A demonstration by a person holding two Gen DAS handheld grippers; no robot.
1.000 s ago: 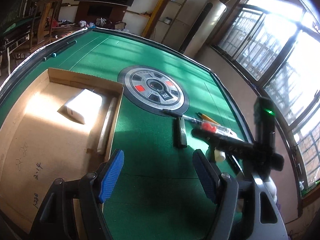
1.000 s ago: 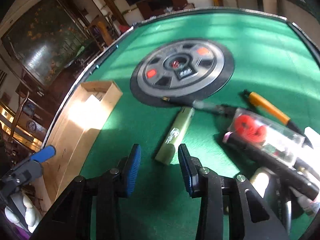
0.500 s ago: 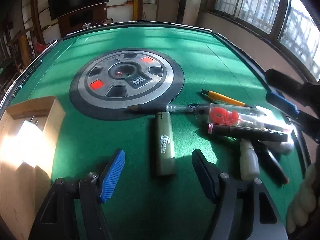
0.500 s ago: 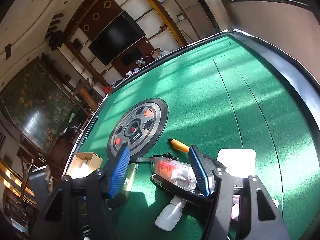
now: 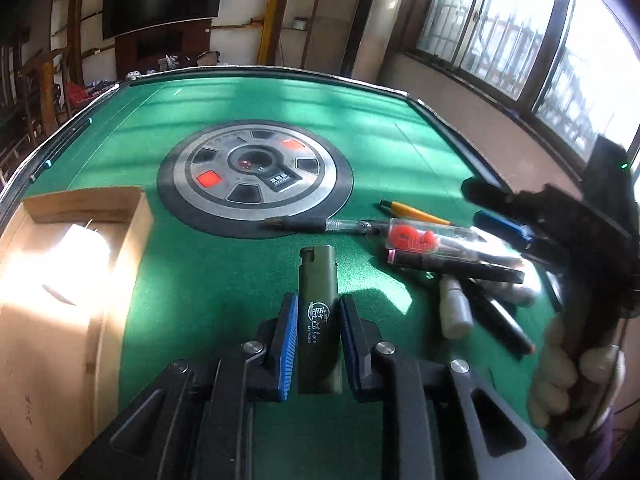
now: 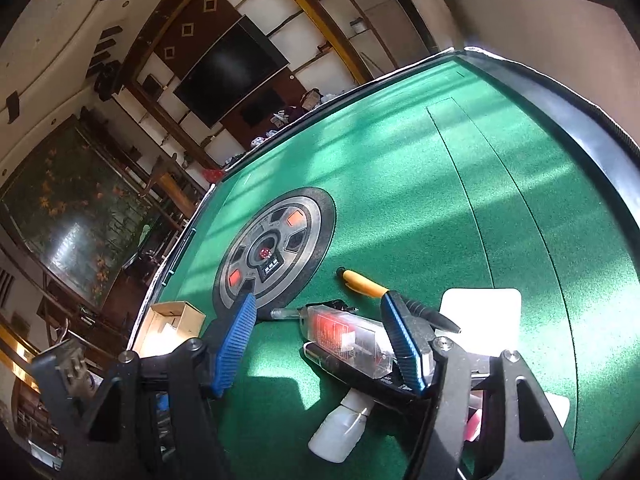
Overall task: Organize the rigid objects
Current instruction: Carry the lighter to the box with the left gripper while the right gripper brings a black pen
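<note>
The left gripper (image 5: 318,340) is closing on the olive lighter (image 5: 319,312), a smooth, flat-sided stick lying lengthwise between the ribbed blue pads (image 5: 289,344), presumably for carrying to the cardboard box (image 5: 136,216) at the left. Beyond, on napped green felt (image 5: 224,280), glossy pens and a clear plastic case (image 5: 432,238) are heaped. Above that heap the right gripper (image 6: 320,344) is held half open and empty.

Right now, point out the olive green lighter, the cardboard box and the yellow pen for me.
olive green lighter (image 5: 319,300), left wrist view, on its printed body between the fingers.
cardboard box (image 5: 138,220), left wrist view, on its right wall's top edge.
yellow pen (image 6: 366,282), right wrist view, on the middle of its barrel.
</note>
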